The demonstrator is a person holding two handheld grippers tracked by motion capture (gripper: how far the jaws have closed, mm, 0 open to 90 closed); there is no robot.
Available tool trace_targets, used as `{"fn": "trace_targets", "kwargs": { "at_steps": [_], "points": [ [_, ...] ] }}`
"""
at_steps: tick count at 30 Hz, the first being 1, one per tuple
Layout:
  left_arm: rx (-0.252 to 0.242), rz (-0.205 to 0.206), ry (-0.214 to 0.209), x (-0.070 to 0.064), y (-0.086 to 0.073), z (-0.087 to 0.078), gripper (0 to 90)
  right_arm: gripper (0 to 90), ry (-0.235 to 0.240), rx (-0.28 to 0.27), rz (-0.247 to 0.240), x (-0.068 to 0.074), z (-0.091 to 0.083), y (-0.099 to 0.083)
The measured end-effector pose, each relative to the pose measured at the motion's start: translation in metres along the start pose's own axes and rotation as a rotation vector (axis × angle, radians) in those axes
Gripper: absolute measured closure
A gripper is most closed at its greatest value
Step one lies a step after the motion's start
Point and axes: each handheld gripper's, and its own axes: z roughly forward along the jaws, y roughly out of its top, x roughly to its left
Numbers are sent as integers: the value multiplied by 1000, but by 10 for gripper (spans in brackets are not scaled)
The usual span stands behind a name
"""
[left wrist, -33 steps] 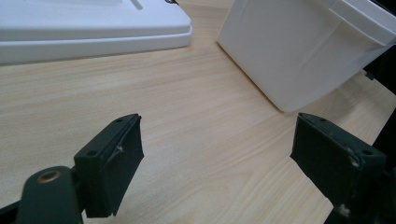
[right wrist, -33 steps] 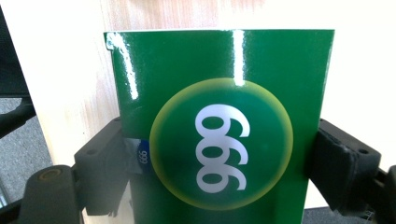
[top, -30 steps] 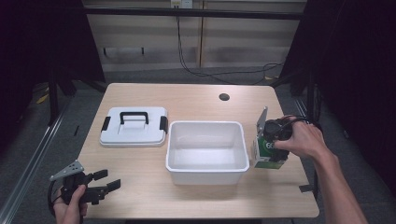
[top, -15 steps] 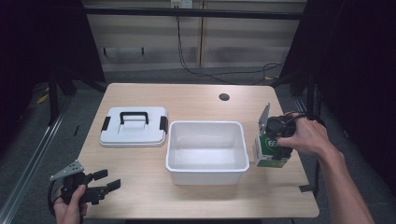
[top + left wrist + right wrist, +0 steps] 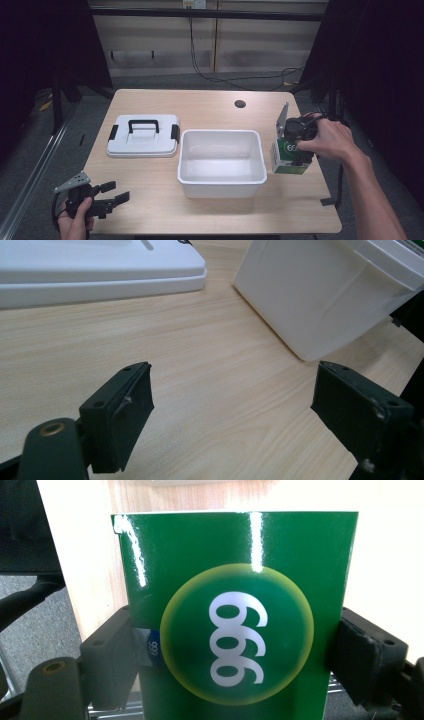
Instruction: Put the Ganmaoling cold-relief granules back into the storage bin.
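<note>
Two tongs work a pale wooden worktop (image 5: 210, 105), and one of them has a green box (image 5: 289, 159) between its jaws near the right edge, just beside the right wall of an empty white tub (image 5: 221, 162) that sits mid-table. The right tongs (image 5: 296, 148) come down on the box from above, held in the person's right hand (image 5: 327, 140); in the right gripper view the two black pads press against opposite side faces of the box (image 5: 240, 625), clenched on it about as wide as the box itself. Whether the box rests on the worktop or hangs just off it cannot be told. Its glossy printed card, marked with white numerals in a yellow-ringed circle, looks light and fairly stiff but likely slick and easy to dent, so a moderate squeeze across the flat sides, as here, seems the sound place to hold it. The left tongs (image 5: 116, 194) hover low over the front left corner in the person's left hand (image 5: 75, 220), jaws spread wide and holding nothing; in the left gripper view only bare wood lies between them, with a corner of the tub (image 5: 325, 295) ahead. A white lid with a black handle (image 5: 144, 135) lies flat toward the left edge, just beside the tub.
</note>
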Motion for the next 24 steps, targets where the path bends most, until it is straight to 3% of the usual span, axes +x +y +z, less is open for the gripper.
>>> {"fn": "trace_targets", "kwargs": {
  "at_steps": [16, 24],
  "points": [
    [0, -4, -1, 0, 0, 2, 163, 161, -14, -11, 7, -1, -14, -3],
    [-1, 4, -4, -1, 0, 1, 163, 161, -32, -34, 18, 1, -29, -3]
  ]
}}
